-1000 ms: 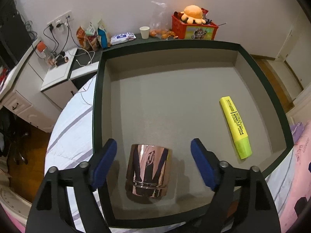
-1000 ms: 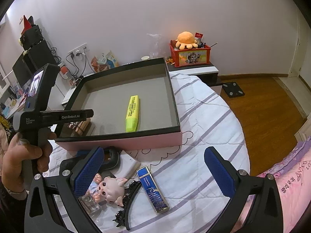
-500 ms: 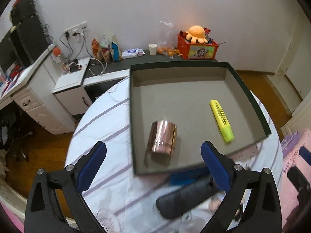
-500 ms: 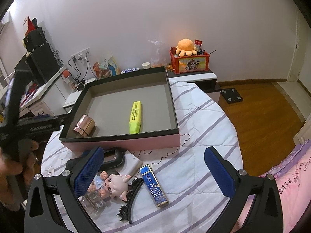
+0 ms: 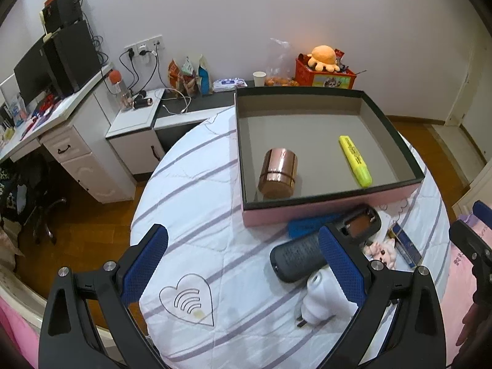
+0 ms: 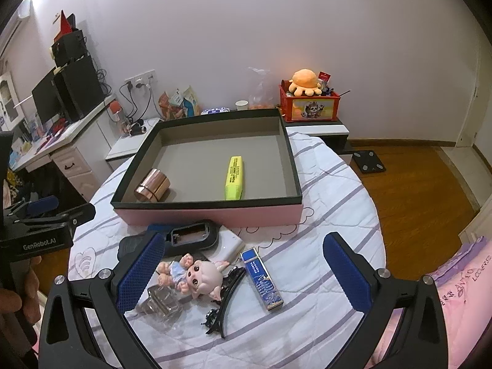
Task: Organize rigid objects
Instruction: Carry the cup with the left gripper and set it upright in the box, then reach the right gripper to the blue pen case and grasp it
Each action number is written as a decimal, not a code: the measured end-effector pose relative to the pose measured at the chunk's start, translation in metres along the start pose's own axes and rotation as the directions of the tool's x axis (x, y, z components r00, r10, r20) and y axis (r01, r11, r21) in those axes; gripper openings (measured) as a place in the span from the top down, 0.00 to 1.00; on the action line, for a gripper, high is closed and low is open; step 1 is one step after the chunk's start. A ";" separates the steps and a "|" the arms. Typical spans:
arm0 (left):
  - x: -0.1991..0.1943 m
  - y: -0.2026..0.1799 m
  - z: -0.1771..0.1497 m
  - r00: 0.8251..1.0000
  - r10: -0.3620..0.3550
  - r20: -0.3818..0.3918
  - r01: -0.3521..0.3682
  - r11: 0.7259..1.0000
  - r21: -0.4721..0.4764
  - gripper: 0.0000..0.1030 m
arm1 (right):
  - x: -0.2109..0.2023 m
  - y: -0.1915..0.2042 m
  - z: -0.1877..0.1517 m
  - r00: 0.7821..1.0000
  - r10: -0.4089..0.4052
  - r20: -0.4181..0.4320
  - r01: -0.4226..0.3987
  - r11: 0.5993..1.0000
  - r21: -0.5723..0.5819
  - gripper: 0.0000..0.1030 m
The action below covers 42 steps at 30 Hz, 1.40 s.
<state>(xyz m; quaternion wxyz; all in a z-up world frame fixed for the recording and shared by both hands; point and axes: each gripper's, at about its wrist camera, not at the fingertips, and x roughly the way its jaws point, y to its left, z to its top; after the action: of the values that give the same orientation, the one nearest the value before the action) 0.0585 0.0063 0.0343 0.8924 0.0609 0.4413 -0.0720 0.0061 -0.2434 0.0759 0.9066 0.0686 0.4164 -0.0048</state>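
Now both tongs stand spread and empty: the left gripper (image 5: 243, 264) over bare quilt, the right gripper (image 6: 243, 272) above the loose pile, a pink big-eared doll figurine (image 6: 200, 278) lying between its pads, probably the next pick. Beyond, the shallow pink box with black rim (image 6: 215, 213) already holds a shiny copper cylindrical tin (image 6: 152, 189) on its side at the near-left corner, axis slanting toward the far wall.

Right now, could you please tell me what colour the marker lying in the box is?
Fluorescent yellow marker, clearest in the right wrist view.
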 end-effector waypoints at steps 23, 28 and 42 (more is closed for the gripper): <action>0.005 -0.008 -0.010 1.000 -0.006 -0.019 0.006 1.000 0.009 0.03 | 0.006 0.001 -0.002 1.000 -0.026 -0.017 0.025 0.999 -0.032 0.00; 0.012 -0.014 -0.015 0.999 -0.019 -0.038 0.020 1.000 0.017 0.03 | 0.022 -0.015 -0.010 0.994 -0.081 -0.075 0.077 0.995 -0.059 0.00; 0.030 -0.025 -0.017 0.997 -0.021 -0.076 0.024 0.999 0.033 0.03 | 0.061 -0.015 -0.028 0.976 -0.090 -0.200 0.042 0.972 -0.230 0.20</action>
<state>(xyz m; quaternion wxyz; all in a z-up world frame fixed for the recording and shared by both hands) 0.0585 -0.0179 -0.0005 0.8730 0.0736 0.4742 -0.0872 0.0238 -0.2513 0.0104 0.8591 -0.0480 0.5093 0.0192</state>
